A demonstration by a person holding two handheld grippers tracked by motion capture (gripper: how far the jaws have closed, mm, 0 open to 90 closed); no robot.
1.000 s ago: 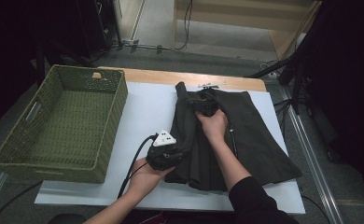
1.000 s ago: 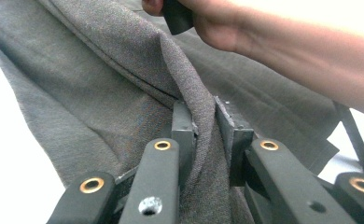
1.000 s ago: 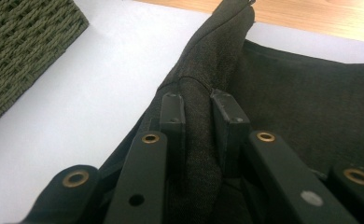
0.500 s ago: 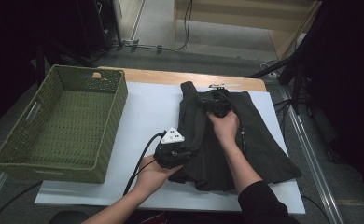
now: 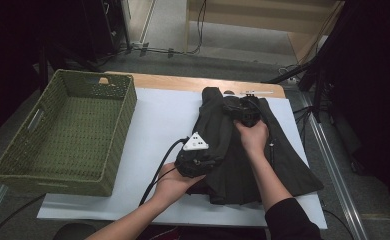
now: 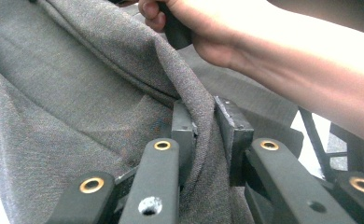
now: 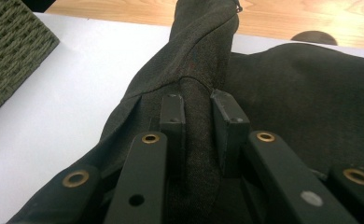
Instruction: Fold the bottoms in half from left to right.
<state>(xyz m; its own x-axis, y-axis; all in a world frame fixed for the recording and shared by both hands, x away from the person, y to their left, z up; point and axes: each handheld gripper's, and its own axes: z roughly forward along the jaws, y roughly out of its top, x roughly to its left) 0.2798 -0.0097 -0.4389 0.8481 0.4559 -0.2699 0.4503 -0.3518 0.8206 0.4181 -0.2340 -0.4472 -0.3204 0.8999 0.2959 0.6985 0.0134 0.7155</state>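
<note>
A dark grey skirt [image 5: 278, 165] lies on the white sheet [image 5: 158, 120] covering the table, its left side folded over toward the right. My left gripper [image 5: 215, 150] is shut on a fold of that cloth [image 6: 203, 135] near the skirt's left middle, the fabric pinched between both pads. My right gripper [image 5: 235, 107] is shut on another fold of the same skirt [image 7: 199, 112] near its far, narrow end. In the left gripper view the right hand [image 6: 245, 37] shows beyond the held fold.
A green woven basket [image 5: 118, 145] stands on the left part of the table. A strip of bare wooden tabletop [image 5: 183, 82] runs along the far edge. Cables trail from the left gripper toward the near edge of the table.
Both grippers have carried the skirt's folded left edge to the right and slightly away from me. The fold now lies further over the skirt's middle.
</note>
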